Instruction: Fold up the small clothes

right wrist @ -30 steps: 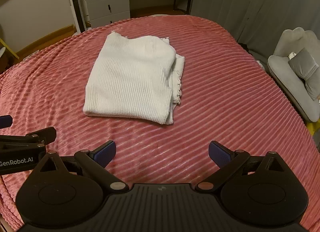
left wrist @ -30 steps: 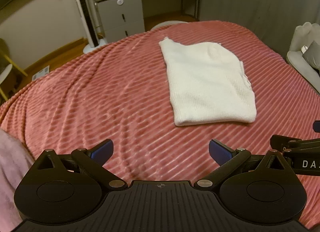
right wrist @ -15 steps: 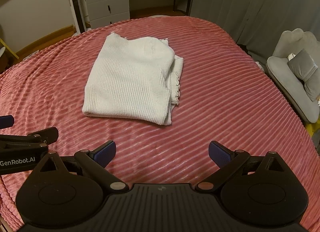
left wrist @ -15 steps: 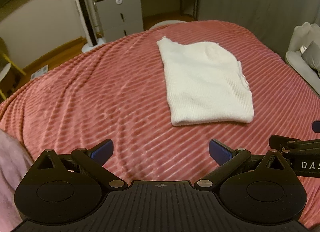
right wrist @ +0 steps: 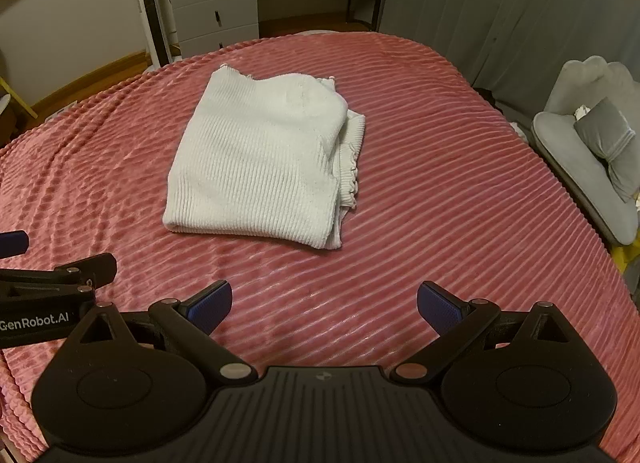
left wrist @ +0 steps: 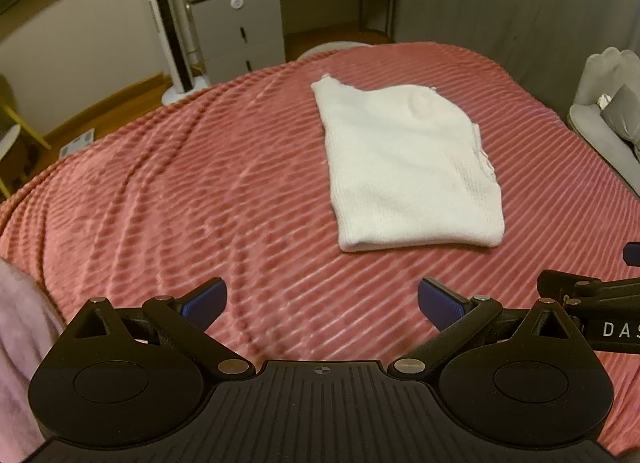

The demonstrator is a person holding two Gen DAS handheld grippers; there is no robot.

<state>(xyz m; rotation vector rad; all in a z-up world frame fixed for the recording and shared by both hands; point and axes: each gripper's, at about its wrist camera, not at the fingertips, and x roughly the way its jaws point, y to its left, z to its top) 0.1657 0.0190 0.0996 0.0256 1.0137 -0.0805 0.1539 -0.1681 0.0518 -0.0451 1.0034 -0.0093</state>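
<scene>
While both grippers are hovering side by side over the bed's (right wrist: 440, 183) near edge, the sweater (right wrist: 256, 167) is lying folded mid-bed, well ahead of them. Left gripper (left wrist: 320, 301) and right gripper (right wrist: 324, 303) are each holding their jaws wide apart, gripping nothing.

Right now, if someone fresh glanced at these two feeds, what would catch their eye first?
The folded white knit garment lying mid-bed on the ribbed pink blanket, its layered edges showing on the right side. Next, the left gripper and right gripper, both open and empty, short of its near edge. A grey armchair sits off to the right.
</scene>
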